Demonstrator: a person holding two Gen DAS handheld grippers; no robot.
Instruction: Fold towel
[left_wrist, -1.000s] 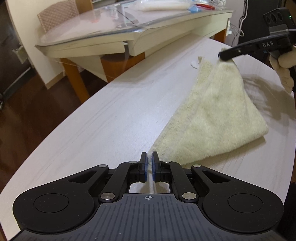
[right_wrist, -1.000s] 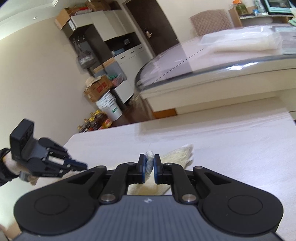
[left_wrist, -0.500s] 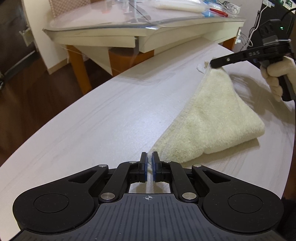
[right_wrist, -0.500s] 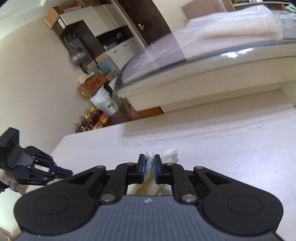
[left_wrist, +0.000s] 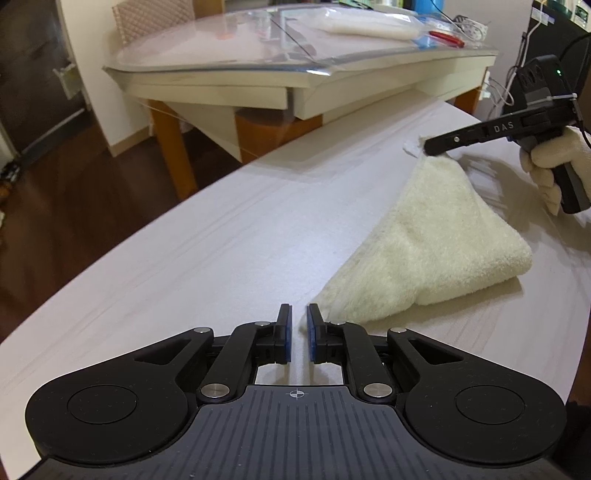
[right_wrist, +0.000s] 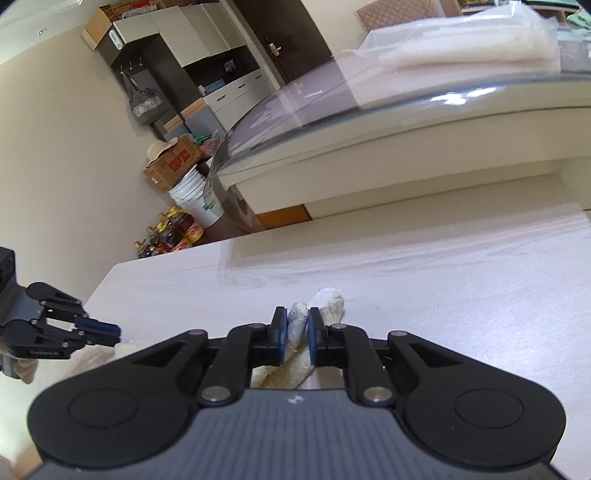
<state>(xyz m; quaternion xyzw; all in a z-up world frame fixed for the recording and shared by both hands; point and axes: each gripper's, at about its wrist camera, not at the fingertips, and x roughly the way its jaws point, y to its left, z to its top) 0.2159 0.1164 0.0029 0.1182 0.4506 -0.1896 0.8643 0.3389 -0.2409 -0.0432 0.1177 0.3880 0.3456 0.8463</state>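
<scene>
A cream towel (left_wrist: 436, 236) lies folded on the pale grey table (left_wrist: 207, 236), right of centre in the left wrist view. My left gripper (left_wrist: 298, 325) has its jaws slightly apart and empty; the towel's near corner lies just right of its right finger. My right gripper (right_wrist: 297, 328) is shut on the towel's far corner (right_wrist: 297, 317), low over the table; it also shows in the left wrist view (left_wrist: 428, 146), held by a gloved hand (left_wrist: 554, 162). The left gripper shows at the left edge of the right wrist view (right_wrist: 107, 328).
A second table with a glass top (left_wrist: 295, 55) stands close behind, holding a bagged white cloth (left_wrist: 369, 27). The work table's left edge (left_wrist: 110, 258) drops to a dark wood floor. Boxes, a bucket (right_wrist: 195, 199) and bottles stand by the wall.
My left gripper has opened and let go of the towel's near corner. My right gripper has lowered the far corner toward the table.
</scene>
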